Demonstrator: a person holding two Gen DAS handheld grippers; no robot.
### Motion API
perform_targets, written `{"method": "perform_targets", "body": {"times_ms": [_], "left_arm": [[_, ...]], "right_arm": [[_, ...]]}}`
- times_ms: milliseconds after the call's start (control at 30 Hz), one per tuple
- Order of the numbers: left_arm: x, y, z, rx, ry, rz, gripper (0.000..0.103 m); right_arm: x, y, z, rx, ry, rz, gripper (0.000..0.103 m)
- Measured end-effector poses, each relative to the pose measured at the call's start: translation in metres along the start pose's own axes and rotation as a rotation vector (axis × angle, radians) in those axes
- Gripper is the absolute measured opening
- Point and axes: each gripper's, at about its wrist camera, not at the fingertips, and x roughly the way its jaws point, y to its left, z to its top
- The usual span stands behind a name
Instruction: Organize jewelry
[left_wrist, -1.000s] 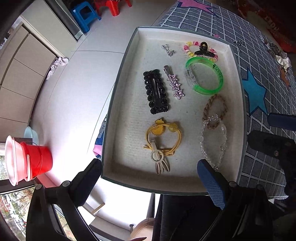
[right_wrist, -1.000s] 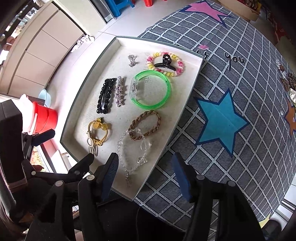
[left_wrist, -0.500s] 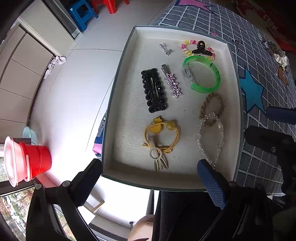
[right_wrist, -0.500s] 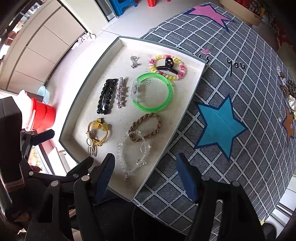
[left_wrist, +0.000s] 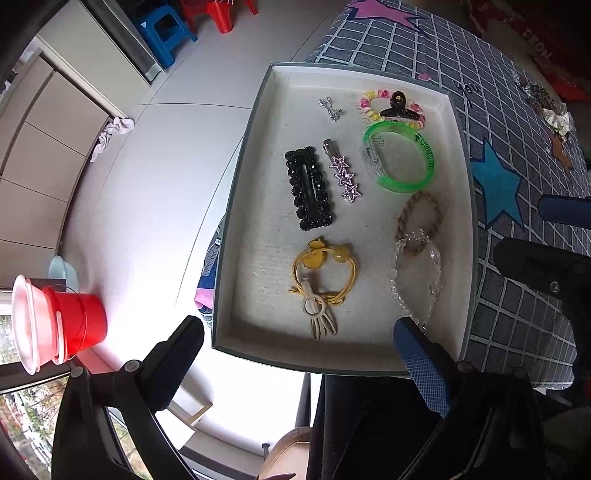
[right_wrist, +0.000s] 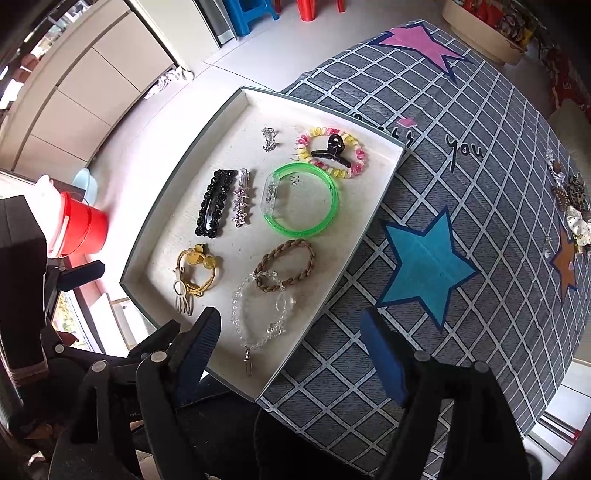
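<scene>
From the left wrist, the left gripper (left_wrist: 295, 354) hangs above the near edge of a shallow white tray (left_wrist: 242, 206), its jaws spread wide with nothing between them. The tray sits on a grey checked cloth (left_wrist: 517, 302) printed with stars. Inside the tray, a black beaded clip (left_wrist: 309, 188) lies near the centre, and a star clip (left_wrist: 341, 171) lies just beside it at 3 o'clock. A green bangle (left_wrist: 399, 157) sits toward 1 o'clock, with a coiled hair tie (left_wrist: 373, 105) and a black claw clip (left_wrist: 400, 107) on top of it just past the bangle at 12 o'clock. A small silver piece (left_wrist: 330, 108) lies at 11 o'clock of the star clip. A yellow hair tie (left_wrist: 323, 277) rests at 6 o'clock of the black beaded clip. A brown braided band (left_wrist: 419, 218) overlaps a clear bead bracelet (left_wrist: 415, 280) near the right wall. A red bucket (left_wrist: 70, 321) stands on the floor at 9 o'clock. The right gripper shows at the 3 o'clock edge.

From the right wrist, the right gripper (right_wrist: 291, 343) is held over the tray's (right_wrist: 369, 225) near right corner, jaws parted wide and empty; one finger is over the tray, the other over the cloth (right_wrist: 480, 110). The bead bracelet (right_wrist: 258, 314) lies closest, with the braided band (right_wrist: 288, 266) touching it at 12 o'clock and the bangle (right_wrist: 301, 205) beyond. More small pieces (right_wrist: 572, 214) lie on the cloth at 3 o'clock, well apart from the tray.
</scene>
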Motion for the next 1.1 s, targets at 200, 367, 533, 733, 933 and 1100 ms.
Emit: {"method": "perform_targets", "body": {"times_ms": [200, 367, 533, 733, 933, 1100], "left_arm": [[-0.006, 0.004, 0.001, -0.006, -0.006, 0.003, 0.103], [-0.009, 0.004, 0.002, -0.003, -0.017, 0.007, 0.103], [-0.017, 0.006, 0.002, -0.008, -0.042, 0.017, 0.103], [-0.031, 0.005, 0.001, 0.018, -0.071, 0.014, 0.103], [-0.052, 0.005, -0.002, 0.032, -0.112, 0.009, 0.103], [-0.072, 0.007, -0.001, 0.026, -0.144, 0.017, 0.103]], "right_arm": [[-0.003, 0.001, 0.000, -0.004, 0.000, -0.002, 0.080], [-0.003, 0.001, -0.001, 0.001, 0.000, -0.001, 0.080], [-0.006, 0.002, 0.000, -0.002, -0.006, -0.006, 0.080], [-0.017, 0.003, 0.002, -0.015, -0.022, -0.028, 0.080], [-0.037, 0.005, 0.002, -0.038, -0.078, -0.068, 0.084], [-0.060, 0.002, 0.003, -0.019, -0.140, -0.086, 0.086]]}}
